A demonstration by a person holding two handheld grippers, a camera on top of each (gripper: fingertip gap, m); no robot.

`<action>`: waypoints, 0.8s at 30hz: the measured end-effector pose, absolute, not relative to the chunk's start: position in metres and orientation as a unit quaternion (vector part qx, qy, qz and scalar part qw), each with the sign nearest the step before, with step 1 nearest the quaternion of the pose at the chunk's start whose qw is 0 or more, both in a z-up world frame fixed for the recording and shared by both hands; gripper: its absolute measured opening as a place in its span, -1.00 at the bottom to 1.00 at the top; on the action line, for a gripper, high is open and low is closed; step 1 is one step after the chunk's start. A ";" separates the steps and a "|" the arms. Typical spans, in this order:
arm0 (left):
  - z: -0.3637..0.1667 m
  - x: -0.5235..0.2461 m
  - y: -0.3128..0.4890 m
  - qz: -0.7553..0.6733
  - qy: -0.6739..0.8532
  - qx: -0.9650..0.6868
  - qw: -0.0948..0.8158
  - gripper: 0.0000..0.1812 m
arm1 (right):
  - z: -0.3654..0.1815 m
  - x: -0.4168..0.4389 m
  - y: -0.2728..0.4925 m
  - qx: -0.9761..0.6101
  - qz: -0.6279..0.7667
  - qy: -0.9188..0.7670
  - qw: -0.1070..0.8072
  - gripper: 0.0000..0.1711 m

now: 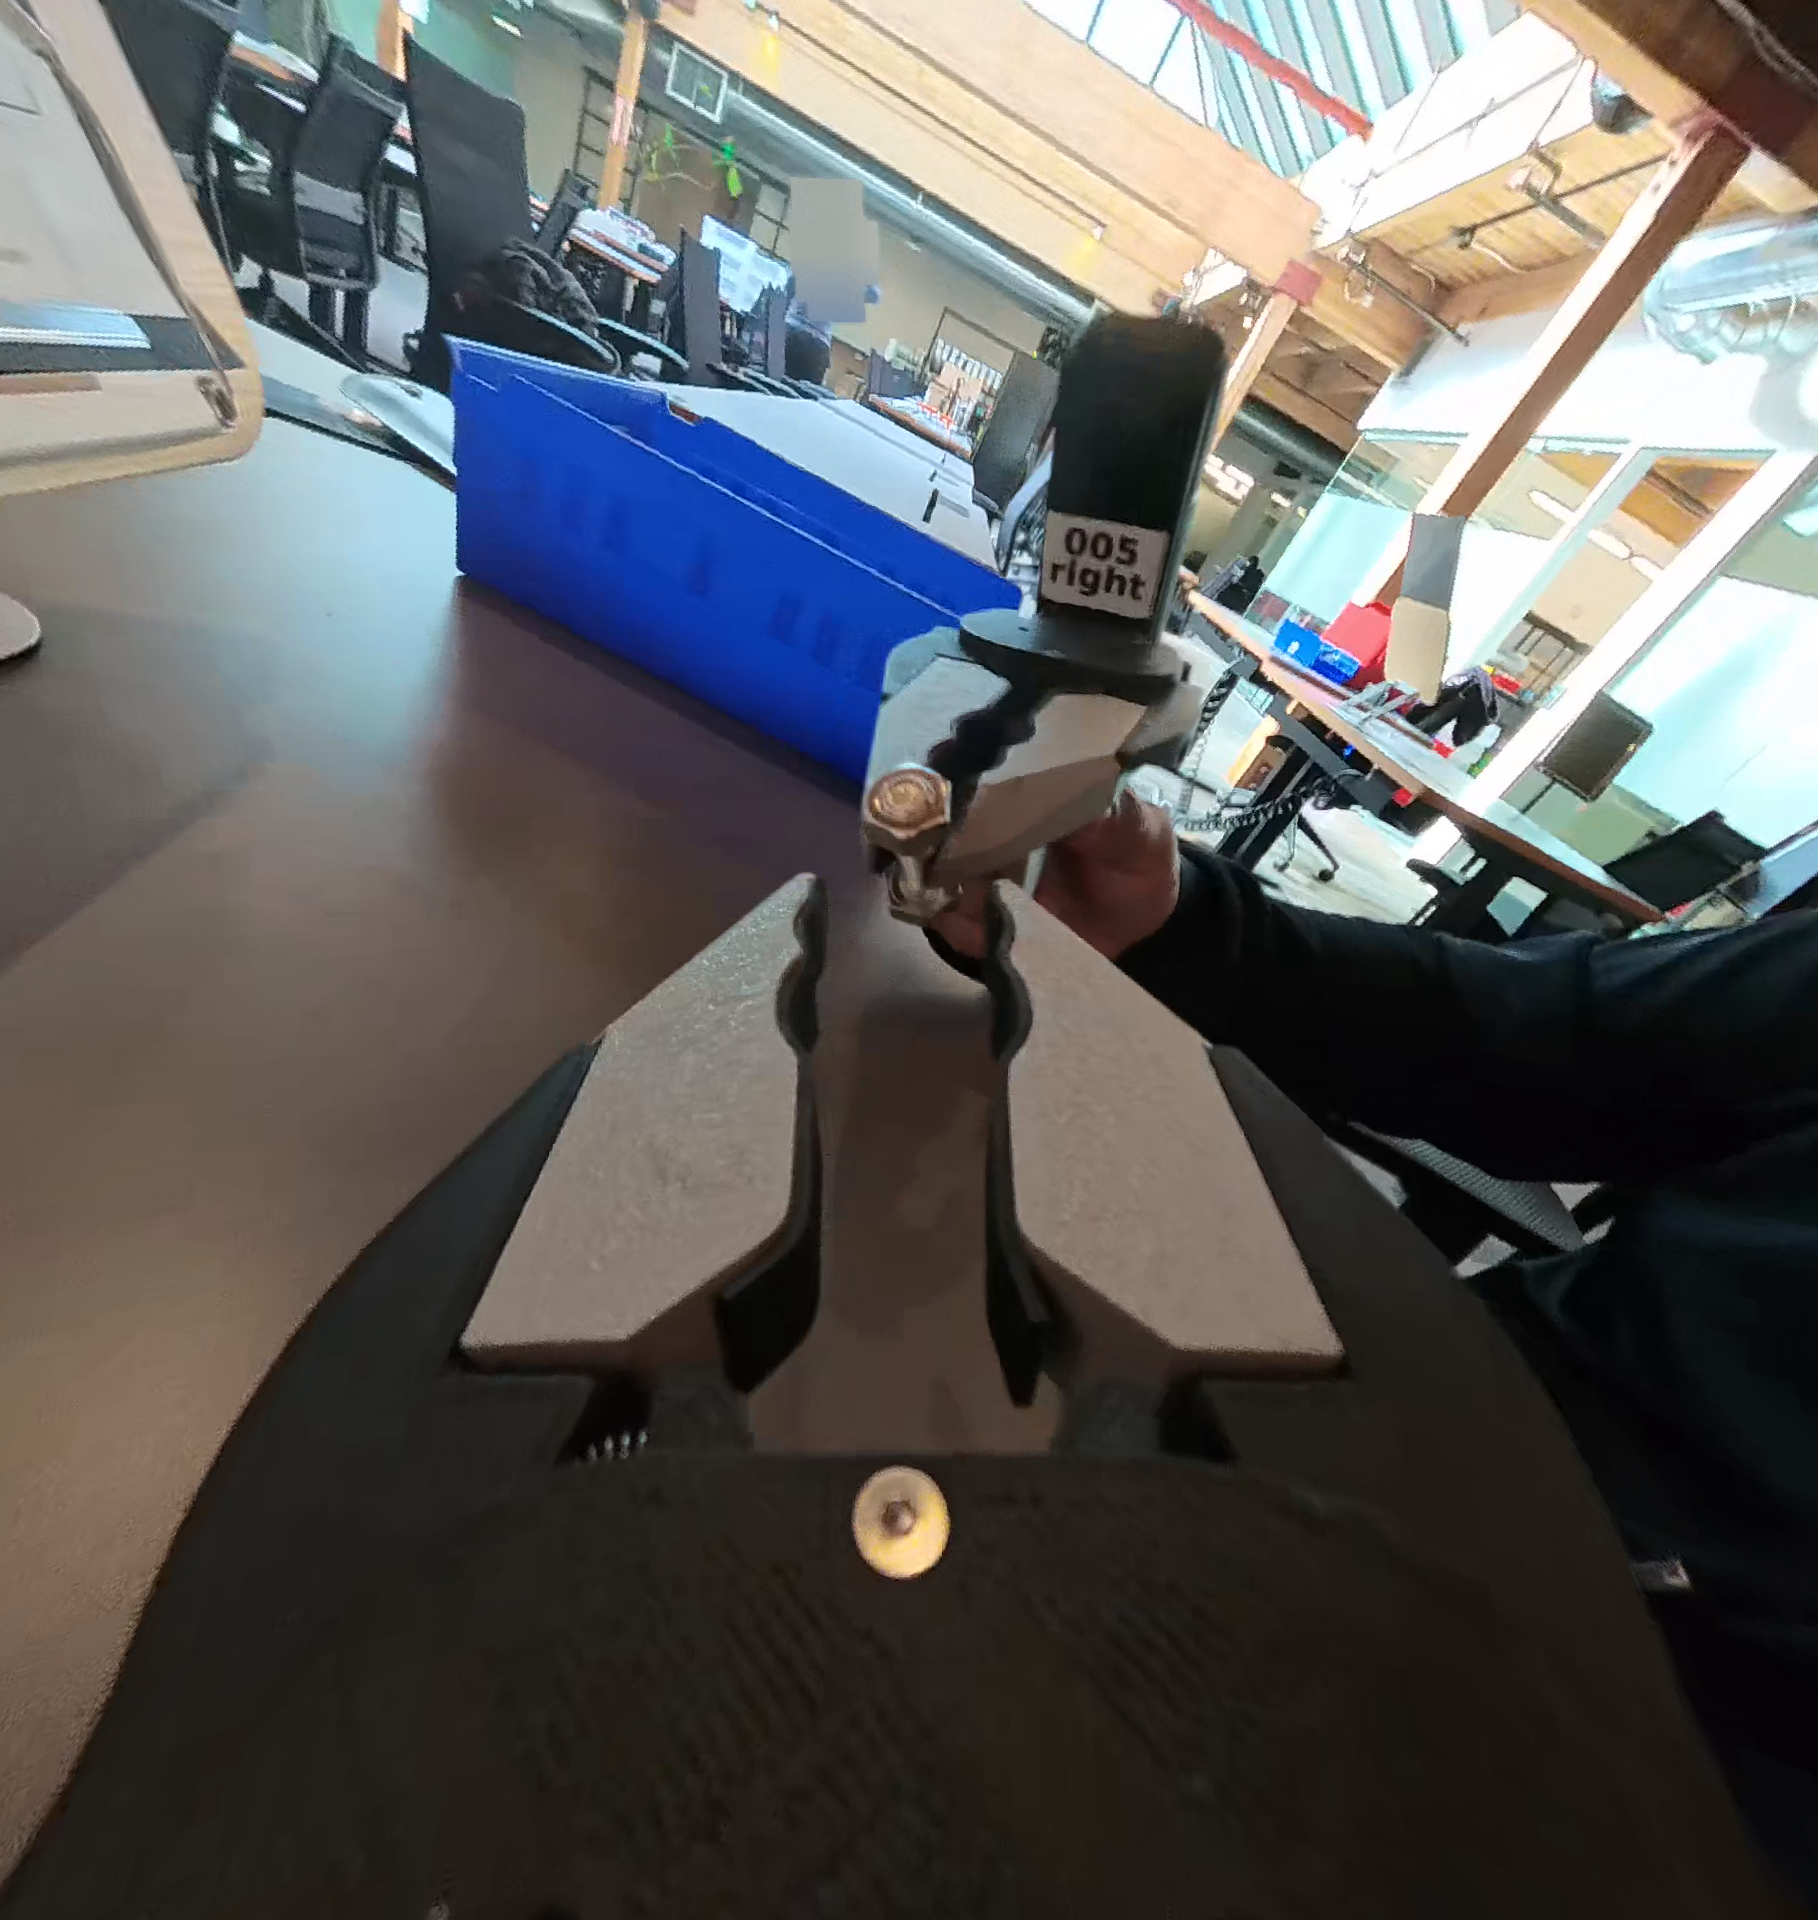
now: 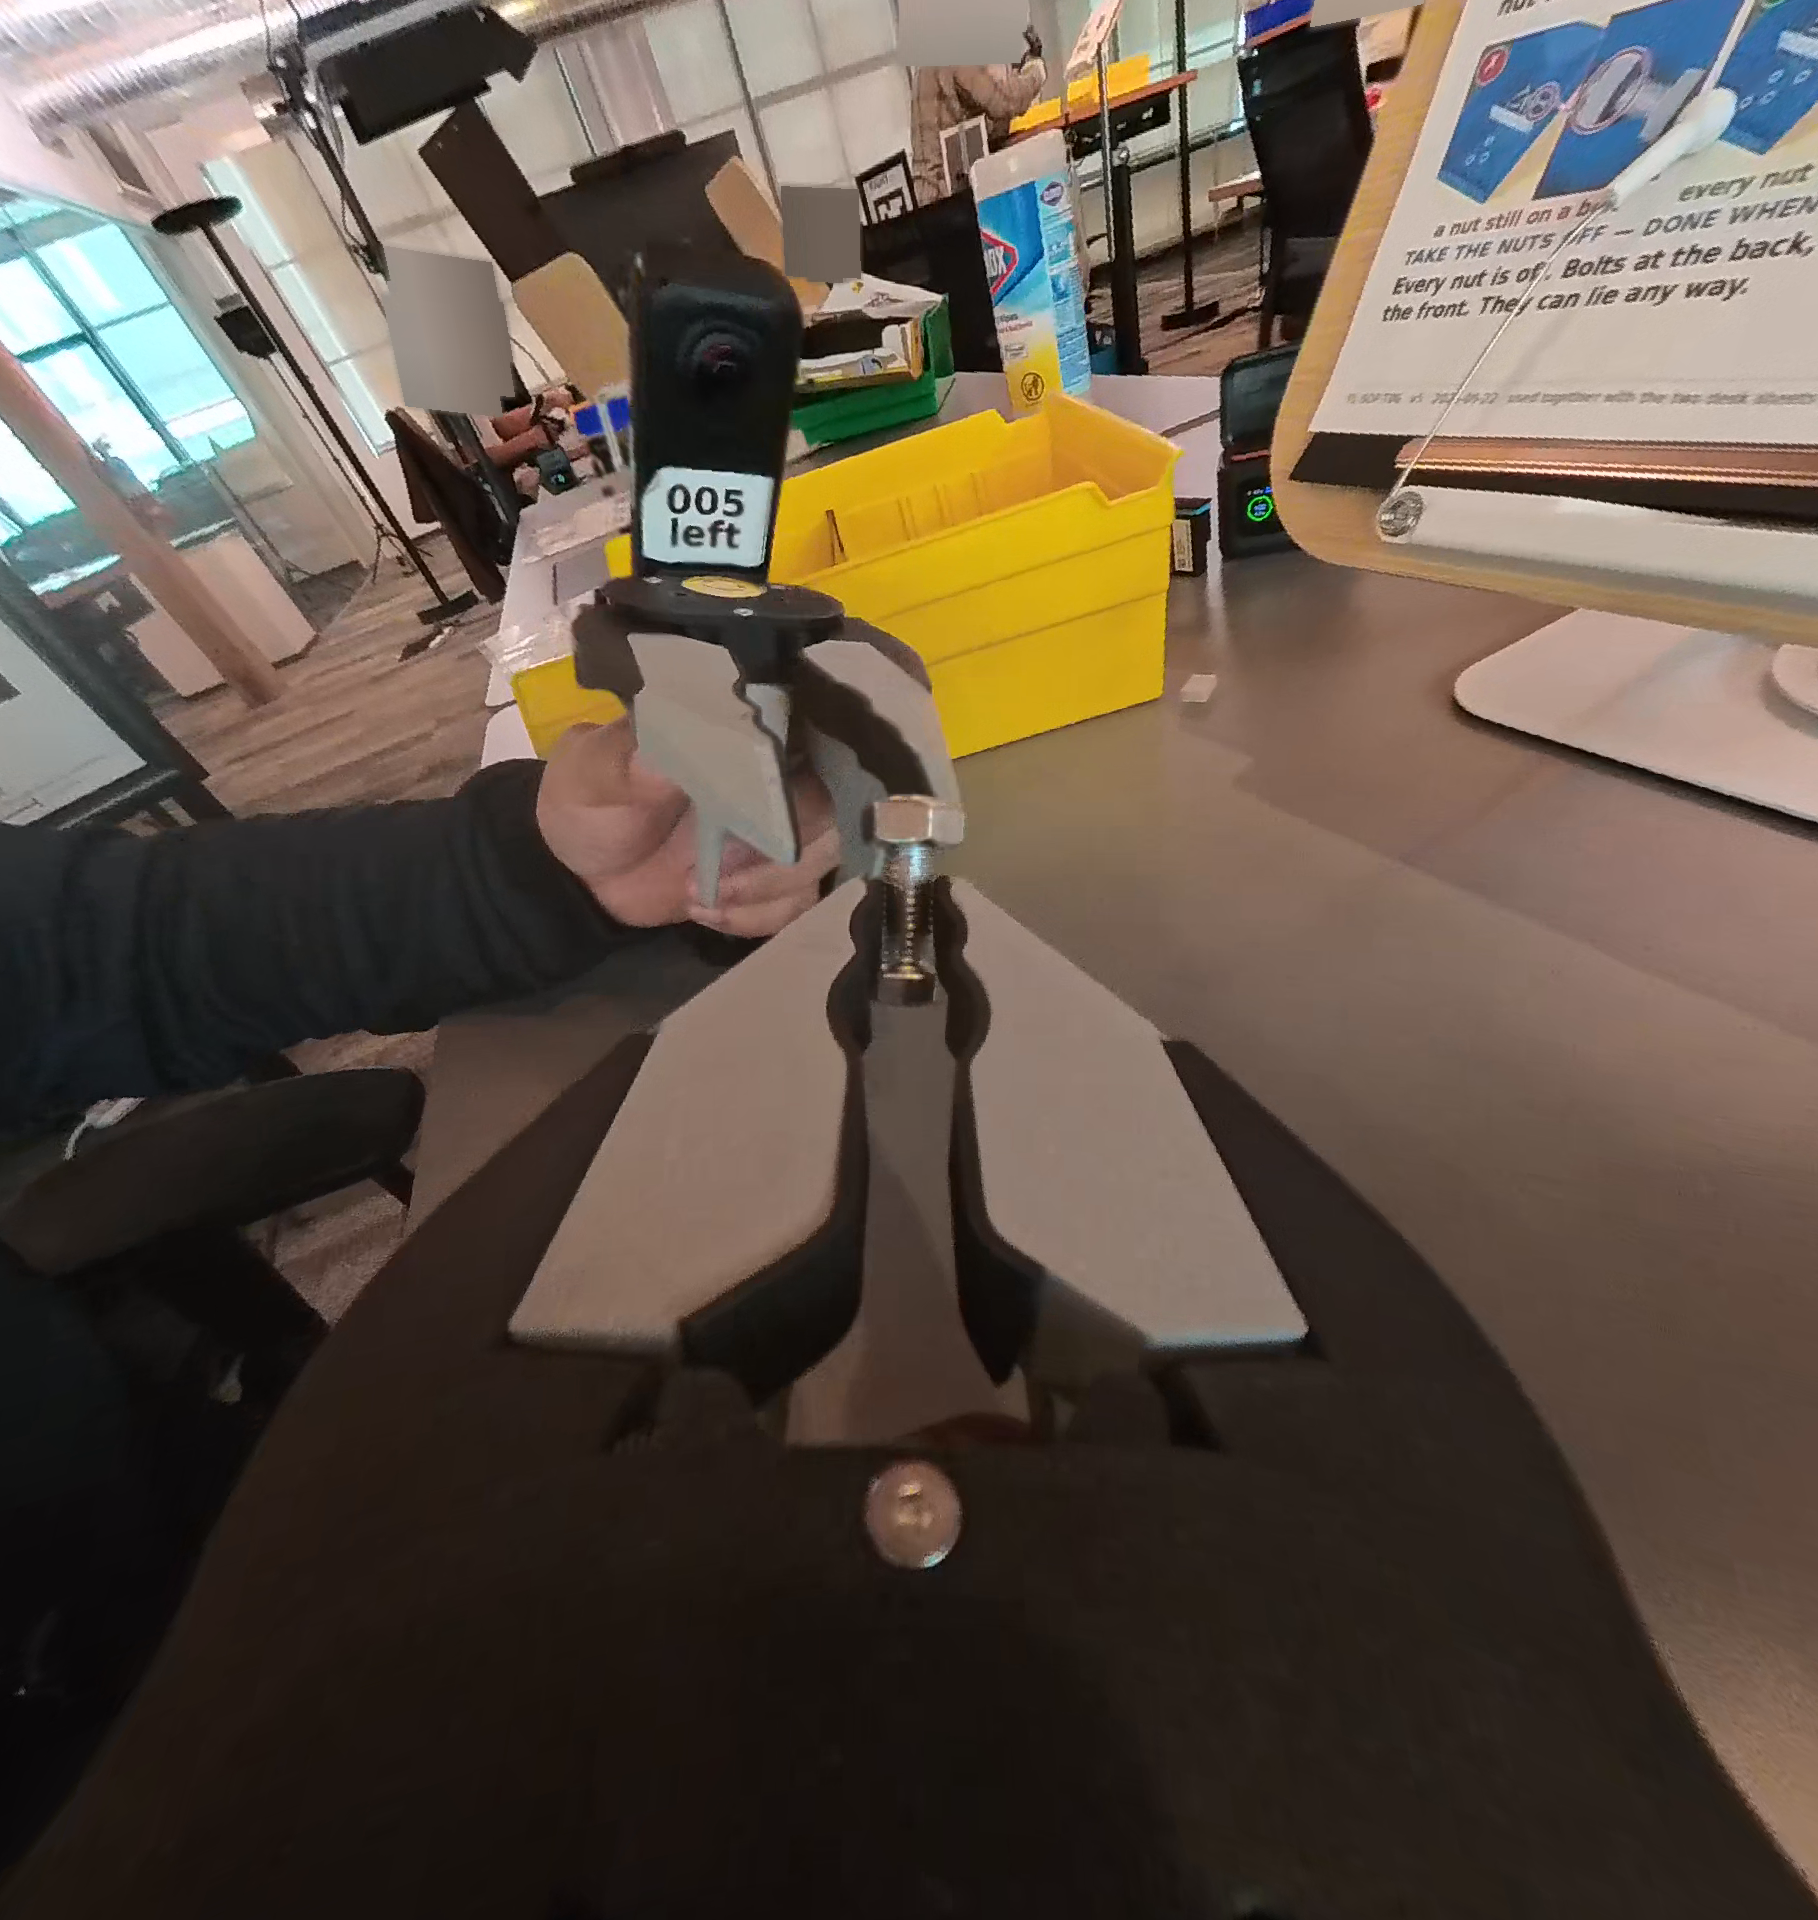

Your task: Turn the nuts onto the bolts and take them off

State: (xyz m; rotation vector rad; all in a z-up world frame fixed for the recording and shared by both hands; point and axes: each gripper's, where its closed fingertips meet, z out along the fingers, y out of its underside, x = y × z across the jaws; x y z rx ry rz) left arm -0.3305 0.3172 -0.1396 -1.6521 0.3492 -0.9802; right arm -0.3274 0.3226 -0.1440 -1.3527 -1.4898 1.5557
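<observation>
Overhead, right gripper [image 2: 905,935] pinches the upright bolt [image 2: 910,894]; left gripper [image 1: 905,935] gapes.

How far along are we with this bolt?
Done: the right hand-held gripper has the bolt clamped by its thread, head up. In hand: the left hand-held gripper is open and empty beside it. Left: no nut is visible on the bolt.

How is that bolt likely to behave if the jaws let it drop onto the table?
The bolt looks like solid bright metal, so it is probably stiff and heavy for its size. Its round threaded shank would likely let it roll on the smooth table, though the hex head may curve or stop that roll. The right gripper pinches threads only, so some slipping seems possible.
</observation>
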 end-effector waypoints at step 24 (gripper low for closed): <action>-0.164 -0.352 0.330 -0.370 0.100 -0.751 0.538 -0.88 | -0.137 -0.323 0.308 -0.476 0.593 -0.577 0.297 -0.94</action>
